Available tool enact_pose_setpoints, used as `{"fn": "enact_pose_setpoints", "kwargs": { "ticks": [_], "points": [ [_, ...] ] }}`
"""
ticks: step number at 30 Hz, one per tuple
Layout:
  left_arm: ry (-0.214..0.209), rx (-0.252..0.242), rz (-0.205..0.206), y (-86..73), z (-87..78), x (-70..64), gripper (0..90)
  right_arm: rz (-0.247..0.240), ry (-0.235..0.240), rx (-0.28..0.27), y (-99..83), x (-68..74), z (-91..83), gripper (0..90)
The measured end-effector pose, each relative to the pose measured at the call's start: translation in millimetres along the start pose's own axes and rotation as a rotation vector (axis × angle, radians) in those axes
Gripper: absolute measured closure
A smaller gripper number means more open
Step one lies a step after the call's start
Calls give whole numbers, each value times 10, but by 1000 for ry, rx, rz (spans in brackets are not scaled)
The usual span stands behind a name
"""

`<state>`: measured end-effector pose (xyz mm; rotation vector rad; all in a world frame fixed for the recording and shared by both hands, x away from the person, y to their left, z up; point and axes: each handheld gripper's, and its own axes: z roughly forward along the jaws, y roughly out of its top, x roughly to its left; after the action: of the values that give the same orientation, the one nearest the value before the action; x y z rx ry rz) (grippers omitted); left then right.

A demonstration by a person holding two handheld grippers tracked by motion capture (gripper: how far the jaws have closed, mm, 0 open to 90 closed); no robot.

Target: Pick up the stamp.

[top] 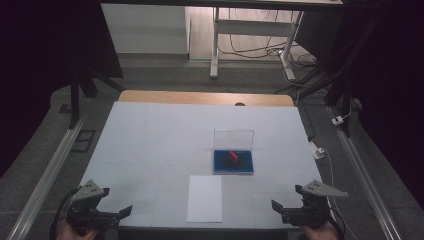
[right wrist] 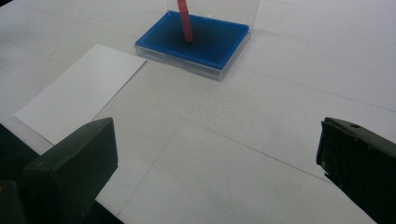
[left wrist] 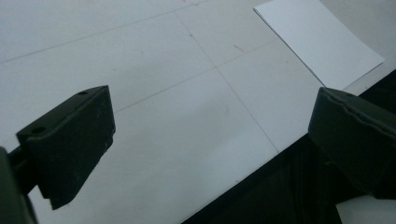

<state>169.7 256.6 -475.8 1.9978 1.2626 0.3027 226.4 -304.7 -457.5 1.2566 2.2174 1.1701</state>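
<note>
At bench's near edge, both grippers, left (top: 107, 214) and right (top: 290, 211), fingers wide, empty; red stamp (top: 233, 157), apparently, stands untouched in blue ink pad (top: 233, 166); paper sheet (top: 205, 198) blank.

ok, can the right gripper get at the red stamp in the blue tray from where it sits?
Probably yes. The right gripper is open at the near edge, and bare table lies between it and the red stamp standing in the blue tray. The clear lid stands up behind it, on the far side.

Counter (top: 150, 145) pale grey-white with faint thin grid lines, tan wood strip at far edge. White paper sheet (top: 205, 198) at near edge; clear case (top: 233, 161) with blue inside, red piece (top: 233, 156) in it. Hand-held grippers black.
</note>
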Motion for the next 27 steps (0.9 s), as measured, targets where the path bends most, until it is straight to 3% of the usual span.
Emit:
{"fn": "enact_pose_setpoints", "kwargs": {
  "ticks": [9, 14, 21, 27],
  "points": [
    [28, -20, 31, 8, 6, -13, 12, -2, 23, 14, 6, -2, 9, 0],
    [17, -14, 22, 10, 14, 6, 14, 0, 31, 14, 9, -5, 14, 0],
    [-2, 37, 44, 36, 69, -9, 23, 6, 50, 26, 14, -15, 22, 0],
    [-21, 30, 44, 30, 59, 5, 26, -16, 45, 38, 22, 11, 35, 0]
  ]
}}
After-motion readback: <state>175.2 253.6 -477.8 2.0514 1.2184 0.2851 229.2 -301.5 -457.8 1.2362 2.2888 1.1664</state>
